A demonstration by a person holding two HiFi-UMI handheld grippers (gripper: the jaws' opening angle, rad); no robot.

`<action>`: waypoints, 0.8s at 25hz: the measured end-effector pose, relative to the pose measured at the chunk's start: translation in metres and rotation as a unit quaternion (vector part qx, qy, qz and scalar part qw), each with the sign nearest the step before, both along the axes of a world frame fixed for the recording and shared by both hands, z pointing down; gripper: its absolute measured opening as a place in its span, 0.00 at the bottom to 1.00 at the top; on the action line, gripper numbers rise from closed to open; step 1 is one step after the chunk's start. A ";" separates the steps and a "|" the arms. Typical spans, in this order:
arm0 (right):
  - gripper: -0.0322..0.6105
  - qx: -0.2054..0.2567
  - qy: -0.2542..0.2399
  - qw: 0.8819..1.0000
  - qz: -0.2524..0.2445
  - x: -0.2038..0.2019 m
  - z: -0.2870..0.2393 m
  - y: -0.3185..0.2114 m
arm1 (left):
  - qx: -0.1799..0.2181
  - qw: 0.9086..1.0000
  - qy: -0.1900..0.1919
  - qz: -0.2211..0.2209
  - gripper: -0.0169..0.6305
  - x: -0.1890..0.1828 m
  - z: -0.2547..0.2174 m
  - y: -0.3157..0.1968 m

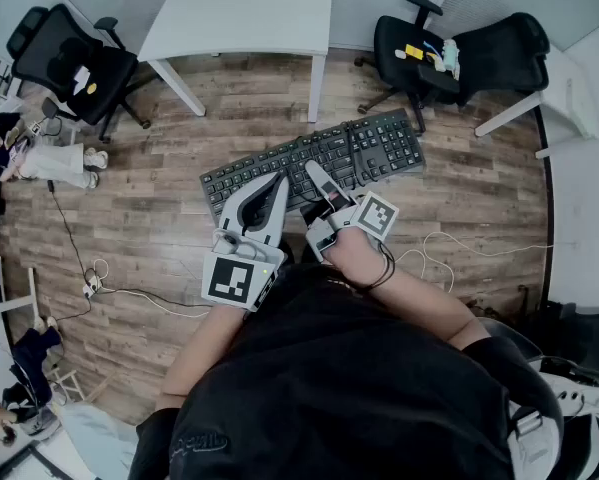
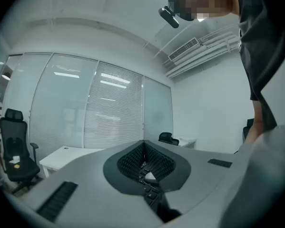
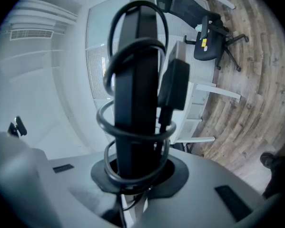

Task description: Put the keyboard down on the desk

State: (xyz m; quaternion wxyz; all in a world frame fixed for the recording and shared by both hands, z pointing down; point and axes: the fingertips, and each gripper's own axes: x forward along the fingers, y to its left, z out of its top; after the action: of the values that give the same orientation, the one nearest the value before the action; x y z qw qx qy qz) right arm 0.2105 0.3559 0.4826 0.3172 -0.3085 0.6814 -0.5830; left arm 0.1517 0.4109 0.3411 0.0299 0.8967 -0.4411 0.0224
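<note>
A black keyboard hangs in the air over the wooden floor, held along its near edge by both grippers. My left gripper grips it left of the middle; in the left gripper view a few keys show in the narrow slot between its dark pads. My right gripper is shut on the keyboard, seen edge-on and upright in the right gripper view. The keyboard's black cable is wound around it in loops, with the plug lying against its side.
A white desk stands ahead beyond the keyboard. Black office chairs sit at the far left and far right. A second white table is at the right edge. A white cable trails on the floor.
</note>
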 end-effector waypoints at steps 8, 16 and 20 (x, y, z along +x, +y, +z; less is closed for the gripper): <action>0.18 -0.002 -0.006 1.000 -0.003 -0.004 -0.004 -0.004 | 0.001 1.000 0.001 -0.001 0.05 0.002 -0.002 -0.004; 0.18 0.005 -0.008 1.000 0.000 -0.011 -0.005 -0.017 | -0.007 1.000 0.005 0.002 0.05 -0.007 0.004 -0.019; 0.18 0.007 0.000 1.000 0.001 -0.015 -0.005 -0.028 | -0.008 1.000 0.009 0.006 0.05 -0.011 0.004 -0.032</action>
State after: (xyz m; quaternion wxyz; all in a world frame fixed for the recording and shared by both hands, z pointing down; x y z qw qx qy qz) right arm 0.1955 0.3275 0.4778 0.3197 -0.3066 0.6851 -0.5783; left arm 0.1402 0.3792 0.3454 0.0412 0.8992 -0.4353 0.0179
